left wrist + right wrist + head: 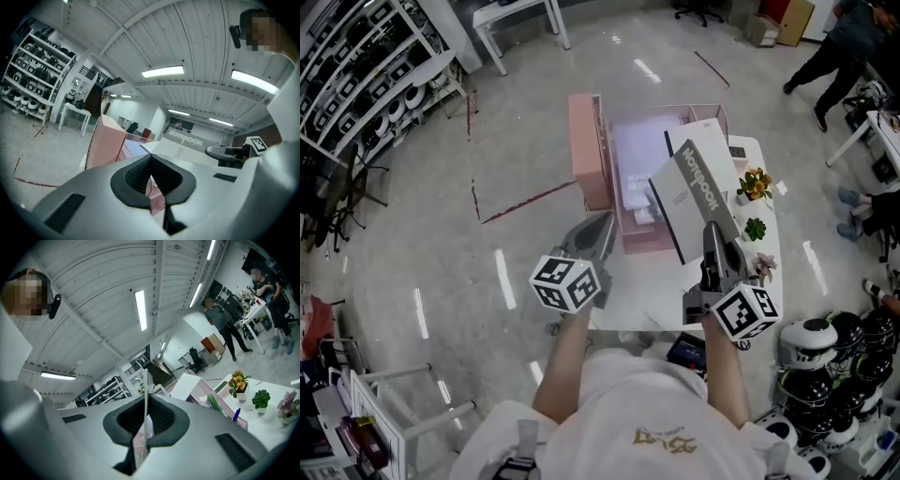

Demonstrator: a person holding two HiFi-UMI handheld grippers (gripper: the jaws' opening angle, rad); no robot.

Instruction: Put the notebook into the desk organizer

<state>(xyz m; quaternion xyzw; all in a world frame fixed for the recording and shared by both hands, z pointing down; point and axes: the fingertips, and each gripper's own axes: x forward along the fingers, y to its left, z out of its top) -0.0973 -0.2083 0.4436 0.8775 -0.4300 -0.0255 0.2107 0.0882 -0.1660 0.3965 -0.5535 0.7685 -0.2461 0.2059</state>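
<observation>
A white notebook [698, 192] is gripped by its edge in the clenched right gripper [712, 234] and held tilted over the white table [773, 246], at the right side of the pink desk organizer [586, 150]. The left gripper [602, 225] is seen closed on nothing.

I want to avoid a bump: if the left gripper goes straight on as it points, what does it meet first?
Most likely the pink desk organizer, which stands right ahead of it, though depth is unclear.

White notebook [698, 192] tilted over the pink desk organizer [587, 150]
</observation>
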